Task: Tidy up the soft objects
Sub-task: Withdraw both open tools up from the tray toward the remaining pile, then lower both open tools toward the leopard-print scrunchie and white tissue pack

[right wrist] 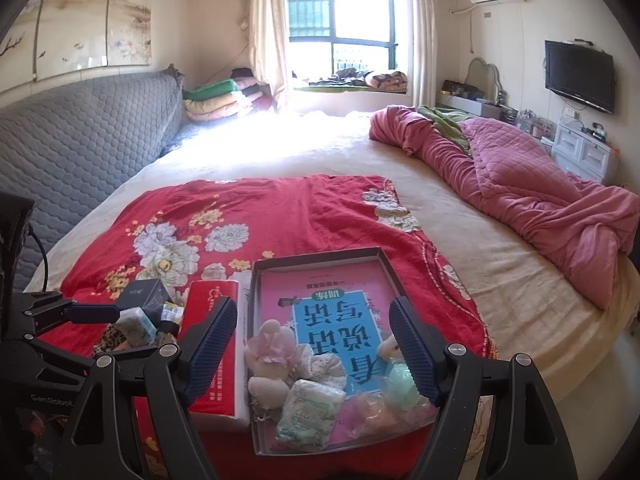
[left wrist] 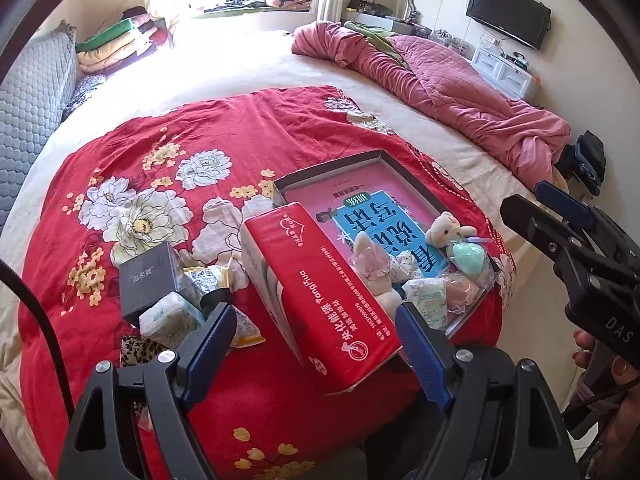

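A shallow cardboard tray [left wrist: 384, 156] [right wrist: 320, 254] lined with a pink and blue book lies on the red floral cloth [left wrist: 240, 128]. It holds a pink plush bunny [left wrist: 374, 264] [right wrist: 272, 344], a small bear [left wrist: 444, 228], a green sponge egg [left wrist: 466, 254] [right wrist: 400, 384], a pink sponge [right wrist: 372, 408] and a tissue pack [right wrist: 308, 412]. A red tissue box [left wrist: 324, 292] [right wrist: 208, 340] lies left of the tray. My left gripper [left wrist: 316, 344] is open with the red box between its fingers. My right gripper [right wrist: 314, 344] is open above the tray's near end.
Left of the red box lie a black box [left wrist: 148, 280], a small tissue pack [left wrist: 168, 318], snack packets [left wrist: 208, 276] and a leopard cloth [left wrist: 138, 348]. A crumpled pink quilt [right wrist: 520, 184] lies at the right of the bed. A grey headboard [right wrist: 80, 136] stands at the left.
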A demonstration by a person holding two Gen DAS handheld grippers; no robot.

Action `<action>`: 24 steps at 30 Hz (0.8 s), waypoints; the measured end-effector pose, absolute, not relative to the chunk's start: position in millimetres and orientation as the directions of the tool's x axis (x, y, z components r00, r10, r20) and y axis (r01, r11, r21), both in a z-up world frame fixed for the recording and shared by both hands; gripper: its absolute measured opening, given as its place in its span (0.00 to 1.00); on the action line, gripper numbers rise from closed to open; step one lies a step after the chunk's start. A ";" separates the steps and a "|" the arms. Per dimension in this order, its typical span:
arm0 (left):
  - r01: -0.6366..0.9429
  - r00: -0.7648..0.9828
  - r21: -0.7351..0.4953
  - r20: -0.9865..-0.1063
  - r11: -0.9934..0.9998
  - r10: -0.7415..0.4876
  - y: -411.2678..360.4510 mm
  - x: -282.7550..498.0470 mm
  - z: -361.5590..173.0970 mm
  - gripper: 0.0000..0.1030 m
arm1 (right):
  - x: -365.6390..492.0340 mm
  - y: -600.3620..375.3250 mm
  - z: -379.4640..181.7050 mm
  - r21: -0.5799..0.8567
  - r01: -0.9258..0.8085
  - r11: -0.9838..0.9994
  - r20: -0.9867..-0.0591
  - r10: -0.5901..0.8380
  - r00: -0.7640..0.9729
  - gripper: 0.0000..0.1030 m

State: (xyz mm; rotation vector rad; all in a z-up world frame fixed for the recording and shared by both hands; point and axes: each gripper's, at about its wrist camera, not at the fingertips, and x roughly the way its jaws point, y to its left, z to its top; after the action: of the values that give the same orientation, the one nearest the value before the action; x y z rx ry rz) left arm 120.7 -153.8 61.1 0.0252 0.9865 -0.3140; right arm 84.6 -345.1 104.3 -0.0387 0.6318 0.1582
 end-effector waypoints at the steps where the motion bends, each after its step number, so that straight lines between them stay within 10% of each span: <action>1: 0.266 0.517 -0.114 -0.821 0.957 -0.241 -150.6 119.4 61.6 0.79 | 84.5 -341.7 104.5 0.012 -0.160 0.987 -0.588 0.137 0.797 0.77; 24: 0.124 0.523 -0.133 -0.833 0.983 -0.178 -64.1 100.5 50.0 0.79 | 82.6 -270.7 110.0 -0.019 -0.294 0.955 -0.595 0.226 0.771 0.77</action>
State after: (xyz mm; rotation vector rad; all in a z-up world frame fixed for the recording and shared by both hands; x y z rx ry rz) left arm 100.5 -64.1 50.0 -0.0595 1.0042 -0.1810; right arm 82.6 -270.7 110.0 -0.1139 0.6297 0.2825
